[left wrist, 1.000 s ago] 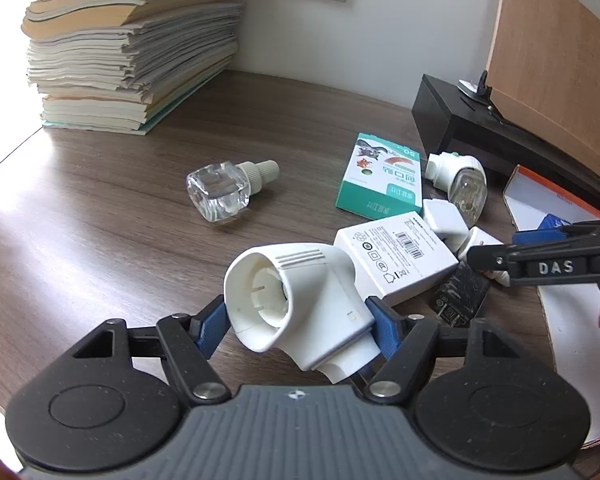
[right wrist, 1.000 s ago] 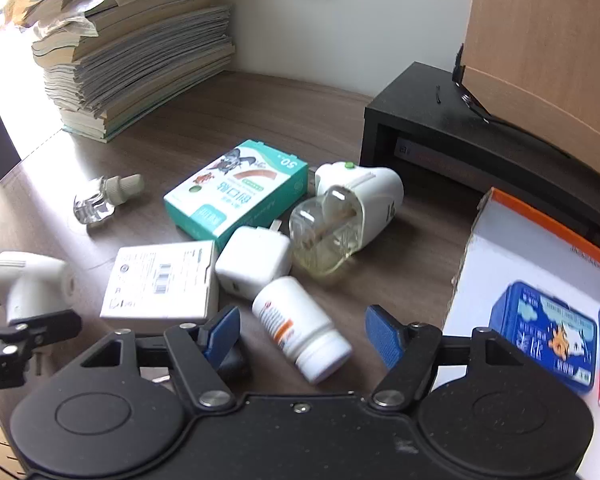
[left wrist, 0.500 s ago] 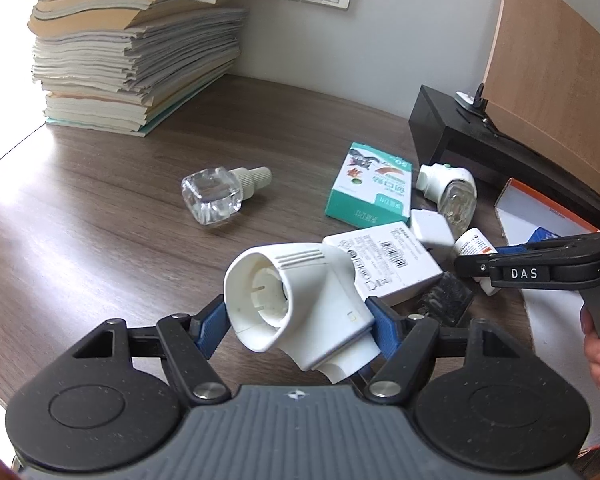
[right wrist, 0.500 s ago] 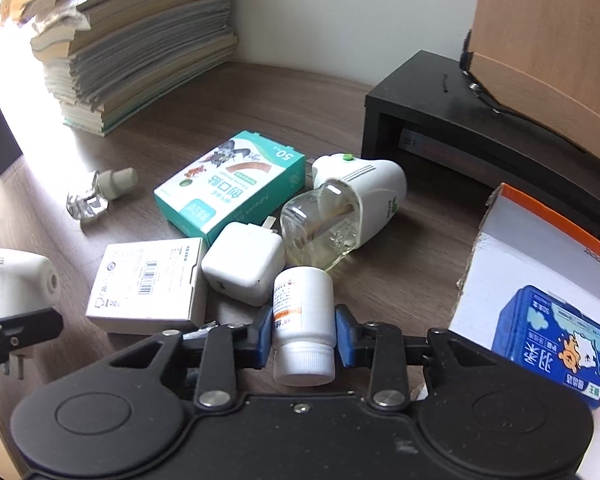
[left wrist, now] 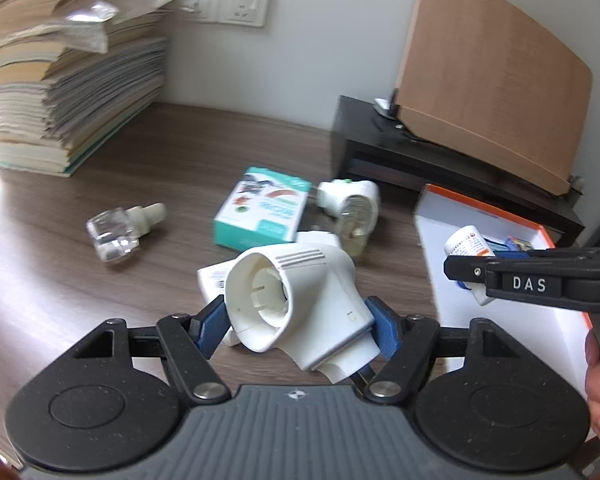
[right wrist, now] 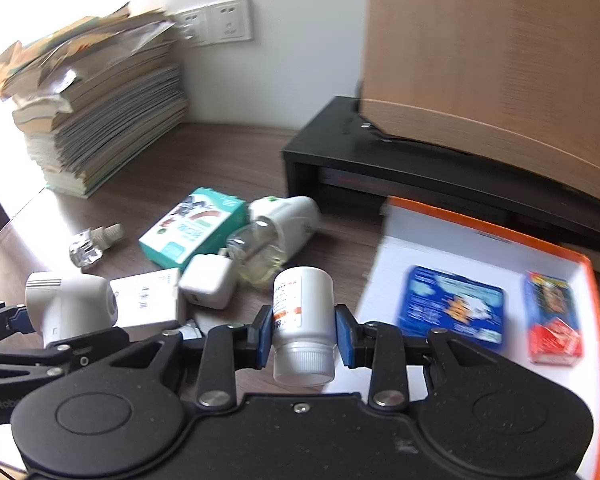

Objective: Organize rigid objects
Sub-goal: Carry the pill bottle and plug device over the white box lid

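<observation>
My left gripper (left wrist: pixel 296 322) is shut on a white plug-in diffuser body (left wrist: pixel 292 300), held above the wooden desk; it also shows in the right wrist view (right wrist: pixel 68 308). My right gripper (right wrist: pixel 303 336) is shut on a white pill bottle (right wrist: pixel 303 312), cap toward the camera, lifted near the left edge of the orange-rimmed white box (right wrist: pixel 440 240). In the left wrist view the bottle (left wrist: pixel 466 242) sits over the box (left wrist: pixel 480 216). On the desk lie a teal carton (right wrist: pixel 192 232), a diffuser with a liquid bottle (right wrist: pixel 276 228), a white charger (right wrist: pixel 206 286), a flat white box (right wrist: pixel 148 300) and a clear refill bottle (right wrist: pixel 88 246).
The box holds a blue tin (right wrist: pixel 452 304) and a red packet (right wrist: pixel 554 316). A black stand (right wrist: pixel 380 160) with a wooden board (right wrist: pixel 500 60) stands at the back right. A tall stack of books (right wrist: pixel 100 108) fills the back left by wall sockets (right wrist: pixel 216 22).
My right gripper, shut on the pill bottle, lifted it off the desk and carried it right toward the box. My left gripper kept its hold on the diffuser and rose a little.
</observation>
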### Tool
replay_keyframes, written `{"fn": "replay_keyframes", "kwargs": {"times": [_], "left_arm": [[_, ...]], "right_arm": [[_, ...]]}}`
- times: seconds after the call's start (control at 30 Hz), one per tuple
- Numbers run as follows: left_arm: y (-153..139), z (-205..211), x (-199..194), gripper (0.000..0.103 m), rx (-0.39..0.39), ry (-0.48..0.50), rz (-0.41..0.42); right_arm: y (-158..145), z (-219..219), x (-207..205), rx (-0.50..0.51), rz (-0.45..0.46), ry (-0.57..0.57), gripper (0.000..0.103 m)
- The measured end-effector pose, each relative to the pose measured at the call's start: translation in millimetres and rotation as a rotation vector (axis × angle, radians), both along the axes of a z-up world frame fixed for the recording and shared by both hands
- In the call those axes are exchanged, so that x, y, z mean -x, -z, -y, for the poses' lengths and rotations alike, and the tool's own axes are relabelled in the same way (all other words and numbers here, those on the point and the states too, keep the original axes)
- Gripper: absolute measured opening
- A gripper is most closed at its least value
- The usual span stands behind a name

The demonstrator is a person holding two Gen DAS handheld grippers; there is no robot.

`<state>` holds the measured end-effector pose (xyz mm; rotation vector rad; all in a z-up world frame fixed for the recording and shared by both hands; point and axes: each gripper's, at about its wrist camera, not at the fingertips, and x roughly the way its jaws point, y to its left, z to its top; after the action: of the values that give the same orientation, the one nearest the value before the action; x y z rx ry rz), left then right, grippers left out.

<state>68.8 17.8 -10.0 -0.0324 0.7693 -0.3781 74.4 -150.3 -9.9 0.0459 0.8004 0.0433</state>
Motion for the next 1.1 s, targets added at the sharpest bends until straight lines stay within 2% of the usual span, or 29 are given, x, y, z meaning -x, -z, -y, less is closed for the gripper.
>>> {"fn": "replay_keyframes", "kwargs": {"times": [0.3,0.6,0.83,1.1], "left_arm": [[-7,71,19,0.074,0.005,0.174,0.011],[-8,131,36,0.074,0.01,0.318,0.008],[-10,152,42,0.074,-0.014,0.338,0.011],[-11,156,43,0.074,-0.038,0.328,0.011]], "right_arm": [[-16,61,63,0.025,0.015,0.214,0.041],[-32,109,114,0.027,0.044,0.367,0.041],[-36,126,131,0.016,0.056,0.42,0.041],[-36,128,132,-0.002,0.059,0.412,0.041]]}}
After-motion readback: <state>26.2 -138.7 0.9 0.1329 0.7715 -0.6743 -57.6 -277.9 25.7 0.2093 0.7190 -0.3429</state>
